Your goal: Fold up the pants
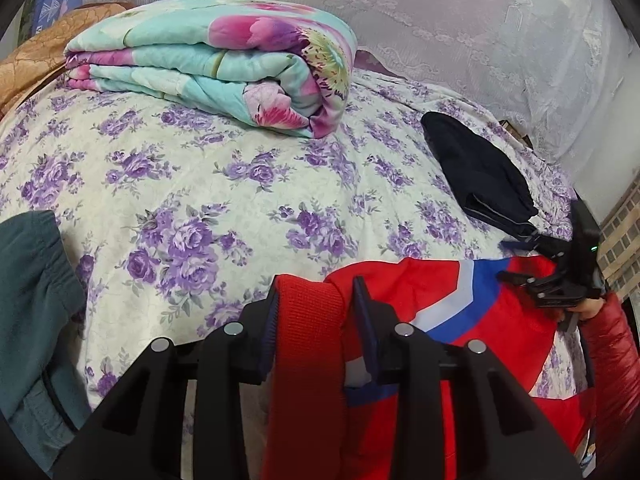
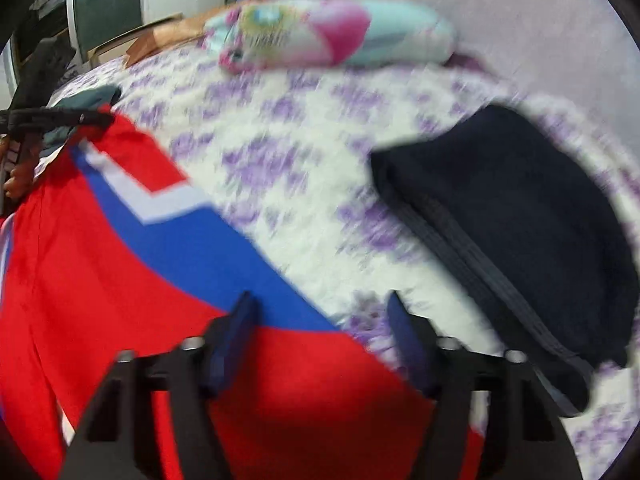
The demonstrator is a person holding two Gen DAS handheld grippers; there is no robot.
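Since we want the pants [image 1: 472, 320] taut along the bed's [image 1: 192, 184] near edge, left gripper [image 1: 316, 316] pinches the waistband [image 1: 308, 320]; right gripper [image 2: 320, 320] hovers open over the fabric.

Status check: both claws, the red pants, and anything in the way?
Left claw shut on red pants waistband. Right claw open over pants. Dark folded garment beside them.

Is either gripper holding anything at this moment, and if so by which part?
The left gripper is shut on the red pants, gripping their ribbed red band. The right gripper is open above the same pants, holding nothing.
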